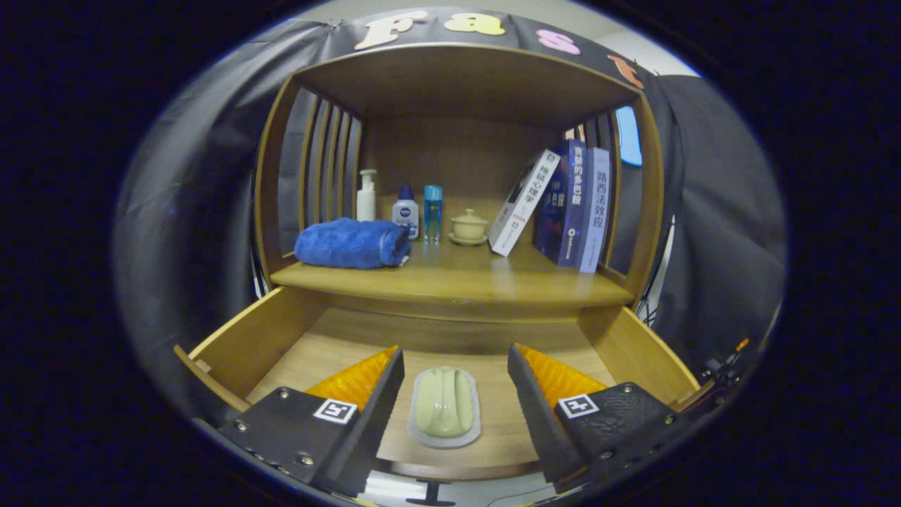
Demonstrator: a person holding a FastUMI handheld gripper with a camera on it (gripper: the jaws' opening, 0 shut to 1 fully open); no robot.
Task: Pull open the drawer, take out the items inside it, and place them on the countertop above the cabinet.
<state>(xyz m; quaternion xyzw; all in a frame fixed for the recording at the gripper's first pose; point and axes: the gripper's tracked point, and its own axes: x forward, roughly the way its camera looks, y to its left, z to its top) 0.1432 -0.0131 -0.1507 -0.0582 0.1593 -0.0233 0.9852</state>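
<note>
The tongs (456,394) hang wide open, holding nothing, over the open drawer (232,345). The soap (444,406) lies between the fingers, untouched. Closing too high could skid it; the counter (464,282) lies beyond.

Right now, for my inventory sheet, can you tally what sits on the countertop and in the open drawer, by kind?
Bottles: 3 (pump bottle, white bottle with blue cap, blue bottle)
Books: 3
Towels: 1, blue towel
Lidded cups: 1
Soap in dish: 1, in the drawer, between the open jaws of the gripper
Total: 9
</note>
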